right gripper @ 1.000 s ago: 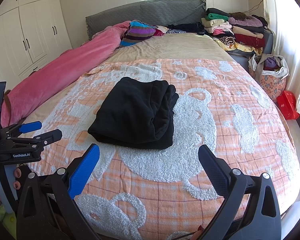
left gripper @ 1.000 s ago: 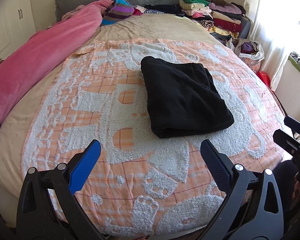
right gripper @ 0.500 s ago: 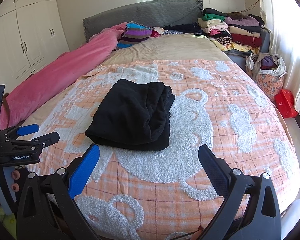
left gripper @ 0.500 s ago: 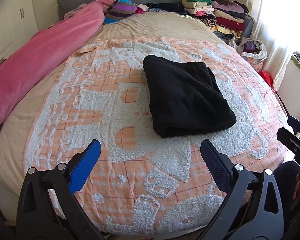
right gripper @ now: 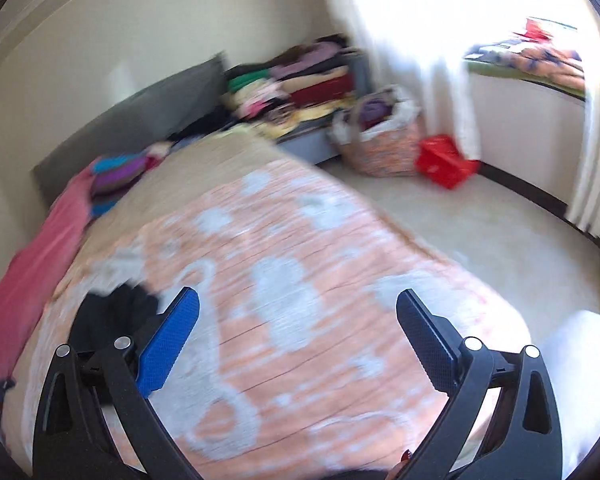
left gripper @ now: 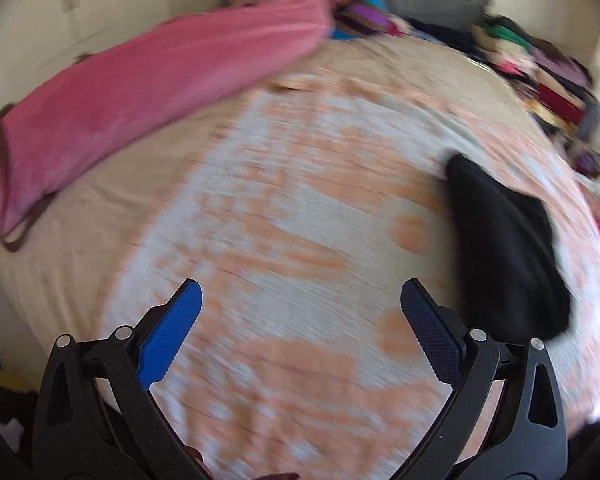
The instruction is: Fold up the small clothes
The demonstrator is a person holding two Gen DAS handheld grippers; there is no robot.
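A folded black garment [left gripper: 504, 248] lies on the orange-and-white blanket [left gripper: 300, 208], at the right side of the left wrist view. In the right wrist view the same black garment [right gripper: 112, 312] shows at lower left, partly behind a finger. My left gripper [left gripper: 300, 304] stands open over bare blanket, to the left of the garment, holding nothing. My right gripper [right gripper: 296, 308] is open too, over the blanket [right gripper: 300, 280] to the right of the garment. Both views are blurred by motion.
A long pink roll of bedding [left gripper: 132, 100] runs along the bed's left side. Stacks of folded clothes [right gripper: 296, 84] sit beyond the grey headboard [right gripper: 140, 116]. A patterned bag [right gripper: 384, 140] and a red bag [right gripper: 444, 160] stand on the floor near the curtain.
Both grippers have swung apart: the left view turned left, so the black garment slid to its right; the right view turned right and tilted, showing floor and window. Both stay open.
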